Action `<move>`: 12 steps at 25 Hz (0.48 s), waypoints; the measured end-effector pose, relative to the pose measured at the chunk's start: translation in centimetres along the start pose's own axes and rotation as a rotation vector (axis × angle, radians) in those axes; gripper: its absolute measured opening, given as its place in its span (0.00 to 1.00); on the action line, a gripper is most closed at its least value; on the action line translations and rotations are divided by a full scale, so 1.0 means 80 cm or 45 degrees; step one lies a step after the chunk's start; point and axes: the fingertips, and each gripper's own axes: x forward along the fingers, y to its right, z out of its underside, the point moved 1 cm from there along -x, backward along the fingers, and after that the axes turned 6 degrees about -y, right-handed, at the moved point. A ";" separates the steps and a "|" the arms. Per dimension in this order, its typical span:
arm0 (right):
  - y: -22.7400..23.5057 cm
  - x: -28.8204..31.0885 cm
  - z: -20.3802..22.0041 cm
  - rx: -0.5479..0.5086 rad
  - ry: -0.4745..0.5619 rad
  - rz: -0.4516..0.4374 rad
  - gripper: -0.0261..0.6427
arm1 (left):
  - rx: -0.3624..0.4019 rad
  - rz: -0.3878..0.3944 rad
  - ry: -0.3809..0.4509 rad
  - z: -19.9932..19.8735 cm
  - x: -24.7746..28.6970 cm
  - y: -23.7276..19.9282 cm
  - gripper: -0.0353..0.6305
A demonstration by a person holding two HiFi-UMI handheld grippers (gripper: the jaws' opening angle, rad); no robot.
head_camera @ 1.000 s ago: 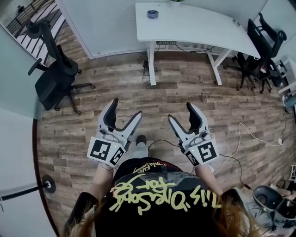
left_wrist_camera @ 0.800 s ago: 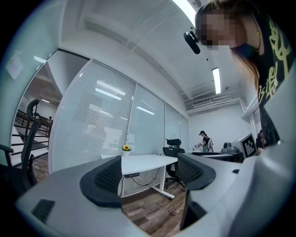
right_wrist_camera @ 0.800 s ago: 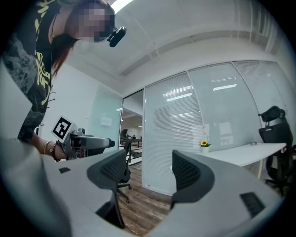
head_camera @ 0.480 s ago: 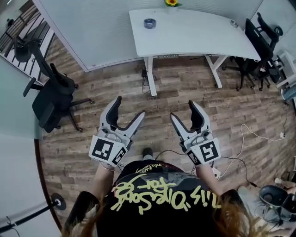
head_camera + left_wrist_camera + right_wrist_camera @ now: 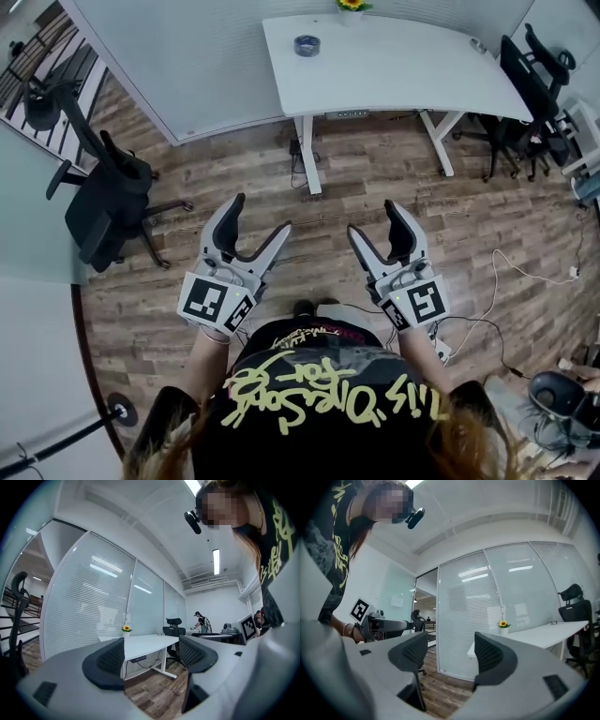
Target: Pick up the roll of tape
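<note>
The roll of tape, dark blue-grey, lies near the left end of a white desk at the top of the head view, far ahead of both grippers. My left gripper is held level over the wood floor, jaws open with nothing between them. My right gripper is beside it, also open and empty. In the left gripper view the gripper faces the white desk; the tape is not visible there. The right gripper faces a glass wall and the desk's end.
A small sunflower pot stands at the desk's back edge. A black office chair is at the left, more black chairs at the right. Cables trail on the floor at the right. A glass partition runs behind the desk.
Both grippers and the person have moved forward across the floor toward the desk, which now sits lower and nearer in the head view. The jaws stay apart and empty.
</note>
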 end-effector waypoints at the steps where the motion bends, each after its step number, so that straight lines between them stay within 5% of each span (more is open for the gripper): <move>1: -0.003 0.002 -0.002 -0.008 0.004 -0.011 0.48 | -0.008 -0.007 0.001 0.001 -0.003 -0.001 0.59; 12: -0.019 0.004 -0.007 -0.024 0.007 -0.065 0.48 | -0.010 -0.041 0.023 -0.011 -0.016 -0.005 0.59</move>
